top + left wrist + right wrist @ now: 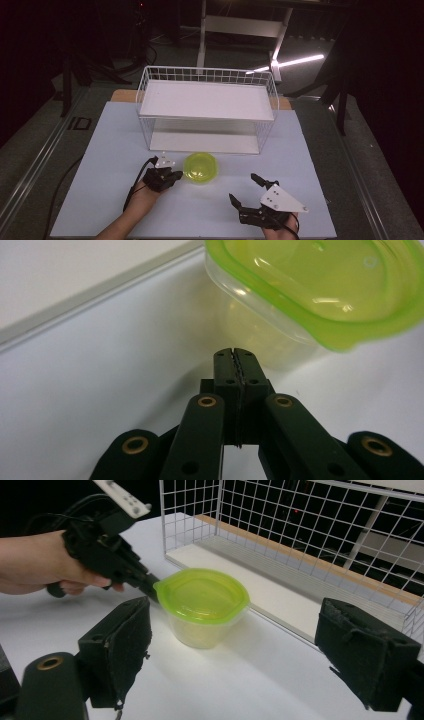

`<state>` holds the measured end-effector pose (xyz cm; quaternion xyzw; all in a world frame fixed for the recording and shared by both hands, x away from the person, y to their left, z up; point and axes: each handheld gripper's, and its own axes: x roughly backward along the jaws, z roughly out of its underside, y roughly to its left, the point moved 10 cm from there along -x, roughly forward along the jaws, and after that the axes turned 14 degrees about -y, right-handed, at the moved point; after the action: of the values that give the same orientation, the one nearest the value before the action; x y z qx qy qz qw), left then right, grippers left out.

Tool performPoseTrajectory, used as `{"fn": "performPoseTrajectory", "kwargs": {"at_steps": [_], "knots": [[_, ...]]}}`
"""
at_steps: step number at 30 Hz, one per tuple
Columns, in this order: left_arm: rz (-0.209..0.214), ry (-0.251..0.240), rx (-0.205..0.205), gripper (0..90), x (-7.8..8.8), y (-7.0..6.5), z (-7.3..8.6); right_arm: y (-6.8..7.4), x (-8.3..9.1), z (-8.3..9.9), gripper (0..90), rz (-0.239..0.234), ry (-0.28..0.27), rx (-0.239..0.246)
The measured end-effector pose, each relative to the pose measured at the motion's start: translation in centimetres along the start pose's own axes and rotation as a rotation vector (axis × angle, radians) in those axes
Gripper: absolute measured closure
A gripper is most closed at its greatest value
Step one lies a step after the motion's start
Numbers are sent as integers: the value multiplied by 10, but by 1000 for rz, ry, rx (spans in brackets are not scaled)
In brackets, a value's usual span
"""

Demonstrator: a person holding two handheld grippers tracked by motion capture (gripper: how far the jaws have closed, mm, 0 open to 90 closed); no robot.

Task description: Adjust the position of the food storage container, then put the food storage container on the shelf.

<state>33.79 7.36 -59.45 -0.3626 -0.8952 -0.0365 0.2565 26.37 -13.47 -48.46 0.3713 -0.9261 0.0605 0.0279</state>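
Observation:
A yellow-green plastic tub [200, 168] with its lid on stands on the white table [105, 150], just in front of the wire rack [207, 71]. My left gripper [176, 175] is shut with nothing in it. Its tip sits at the tub's left side, just under the lid's rim [320, 325]; in the left gripper view the shut gripper [235, 354] points at the tub's clear wall. I cannot tell whether it touches. My right gripper [243, 187] stands wide open to the tub's right front, apart from it. In the right gripper view the tub [202, 600] lies beyond the right gripper [240, 640].
The white wire rack [280, 525] has two white shelves, and its lower shelf [75, 295] lies close behind the tub. The table's front edge runs near both hands. Dark floor and a white stand [240, 25] lie beyond the table.

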Motion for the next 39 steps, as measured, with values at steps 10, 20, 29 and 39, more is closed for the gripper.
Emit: {"fn": "performPoseTrajectory", "kwargs": {"at_steps": [10, 20, 29, 39], "knots": [[20, -5, 0, 900, -11, -8, -3, 3, -1, 2, 149, -13, 6, -7], [32, 5, -40, 900, -26, -14, -11, 3, 0, 2, 183, -22, 3, -5], [35, -62, 1, 763, 5, -6, -6, 6, -2, 4, 184, -44, 4, -25], [106, -221, 10, 125, 54, -16, -27, 10, -6, 6, 175, -66, 37, -76]]}}
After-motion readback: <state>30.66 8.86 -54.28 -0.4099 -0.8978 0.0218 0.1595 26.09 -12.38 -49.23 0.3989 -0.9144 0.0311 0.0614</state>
